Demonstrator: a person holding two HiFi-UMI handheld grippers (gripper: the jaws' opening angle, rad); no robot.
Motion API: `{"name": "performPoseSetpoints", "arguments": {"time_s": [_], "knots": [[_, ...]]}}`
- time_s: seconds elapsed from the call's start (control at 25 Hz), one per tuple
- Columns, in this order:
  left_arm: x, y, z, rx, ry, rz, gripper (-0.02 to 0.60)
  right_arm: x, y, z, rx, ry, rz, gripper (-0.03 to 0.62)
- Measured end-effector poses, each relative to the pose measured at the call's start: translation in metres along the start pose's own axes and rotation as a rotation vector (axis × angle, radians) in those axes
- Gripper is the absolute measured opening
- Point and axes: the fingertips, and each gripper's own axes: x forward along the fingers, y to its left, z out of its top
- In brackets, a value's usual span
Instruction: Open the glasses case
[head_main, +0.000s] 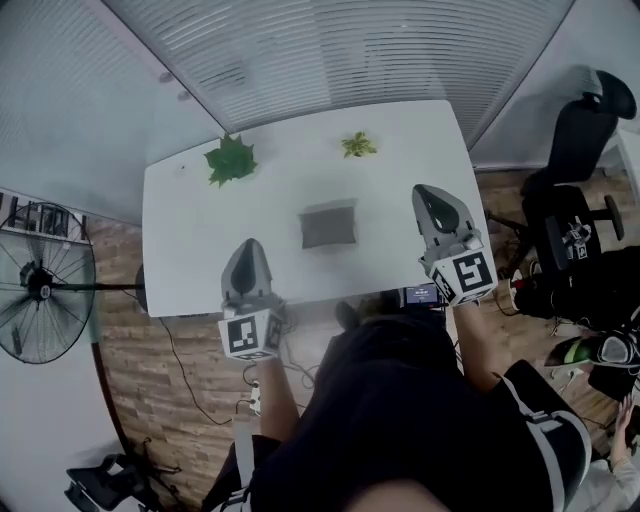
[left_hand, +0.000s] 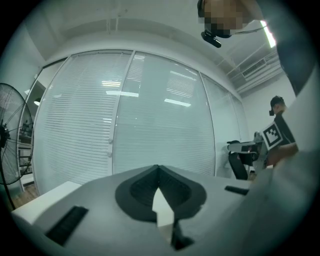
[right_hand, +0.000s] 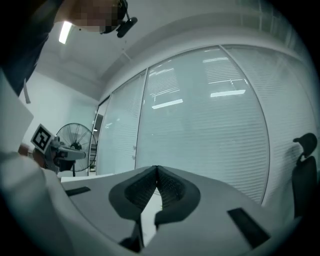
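White table (head_main: 190, 235), glasses case (head_main: 329, 225) well inside edges

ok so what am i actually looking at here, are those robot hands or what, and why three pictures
There is no robot here. A person stands at a white table with a hand-held two-jaw gripper in each hand. The head view comes from a camera on the person's head, looking down. In it, the grey wedges are the left gripper and the right gripper, and the marker cube on each is part of it. The other two pictures come from a camera riding on each gripper, looking along its jaws toward a glass wall with blinds. On the table lie a grey glasses case, which looks closed, a large green leafy sprig and a small yellow-green sprig. Both grippers have their jaws together and hold nothing. Neither touches the case.
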Motion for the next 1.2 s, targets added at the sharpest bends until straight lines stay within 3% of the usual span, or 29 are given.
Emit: {"name": "performPoseSetpoints", "arguments": {"time_s": [0.28,0.56,1.2], "knots": [[0.018,-0.003,0.006,0.014,0.002,-0.022,0.000,-0.041,-0.022,0.048,0.043,-0.113,-0.102,0.015],[0.026,-0.018,0.010,0.016,-0.004,-0.056,0.000,-0.049,-0.029,0.040,0.053,-0.074,-0.135,0.015],[0.018,-0.023,0.015,0.015,-0.019,-0.049,0.000,-0.049,-0.029,0.036,0.065,-0.062,-0.123,0.015]]}}
